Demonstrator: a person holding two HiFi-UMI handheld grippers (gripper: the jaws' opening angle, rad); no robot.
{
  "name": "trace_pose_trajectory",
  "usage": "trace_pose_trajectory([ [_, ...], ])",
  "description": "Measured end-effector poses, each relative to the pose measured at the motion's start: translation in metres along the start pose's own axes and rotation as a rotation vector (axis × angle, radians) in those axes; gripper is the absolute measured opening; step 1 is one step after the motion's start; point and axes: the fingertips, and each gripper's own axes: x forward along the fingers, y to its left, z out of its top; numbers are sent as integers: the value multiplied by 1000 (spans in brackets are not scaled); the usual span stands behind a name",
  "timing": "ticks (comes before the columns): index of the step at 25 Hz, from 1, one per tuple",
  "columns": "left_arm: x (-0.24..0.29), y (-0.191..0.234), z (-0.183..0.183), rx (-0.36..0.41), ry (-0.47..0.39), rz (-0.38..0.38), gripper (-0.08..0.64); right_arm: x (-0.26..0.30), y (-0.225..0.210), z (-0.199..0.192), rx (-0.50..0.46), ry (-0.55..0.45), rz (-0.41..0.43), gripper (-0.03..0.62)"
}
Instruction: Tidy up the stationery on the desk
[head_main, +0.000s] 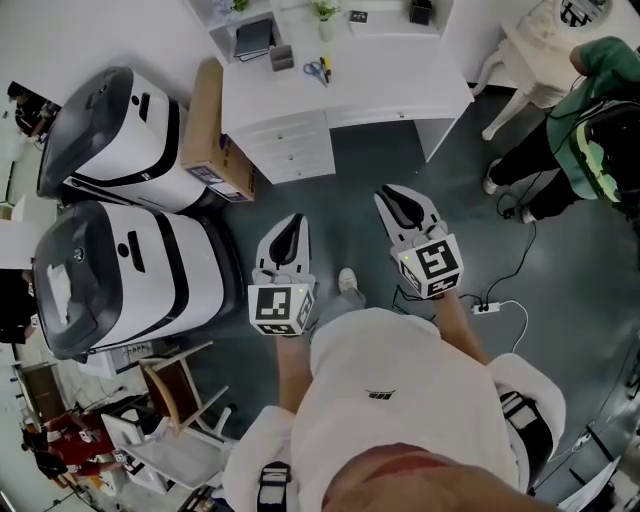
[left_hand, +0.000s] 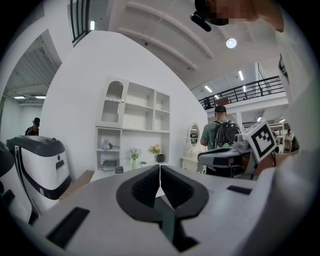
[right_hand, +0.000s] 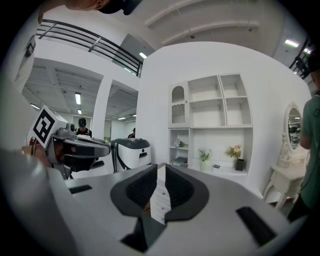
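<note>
White table (head_main: 400, 85) far, scissors (head_main: 316, 70) on it | step: approach, nothing reached | left gripper (head_main: 296, 222) closed, empty; right gripper (head_main: 392, 197) barely ajar, empty | next: step nearer, open wider

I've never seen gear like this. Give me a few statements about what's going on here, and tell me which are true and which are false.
1. The left gripper and the right gripper are both held over the floor, short of the white desk. True.
2. The left gripper is clamped on the scissors. False: its jaws are together with nothing between them, and the scissors lie on the desk.
3. A cardboard box stands beside the desk. True.
4. Nobody else is in the room. False: another person in a green top is at the right of the head view.
</note>
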Motion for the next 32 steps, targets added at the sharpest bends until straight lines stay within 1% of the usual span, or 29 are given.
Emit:
trace_pose_trajectory([
  [10, 60, 71, 6, 1, 4, -29, 0, 80, -17, 6, 6, 25, -39, 28],
  [21, 124, 109, 18, 12, -8, -63, 0, 137, -53, 13, 0, 23, -69, 28],
  [26, 158, 130, 25, 25, -10, -60, 0, 174, -73, 15, 7, 19, -63, 28],
  [32, 211, 161, 31, 22, 6, -48, 0, 229, -107, 20, 22, 20, -48, 28],
])
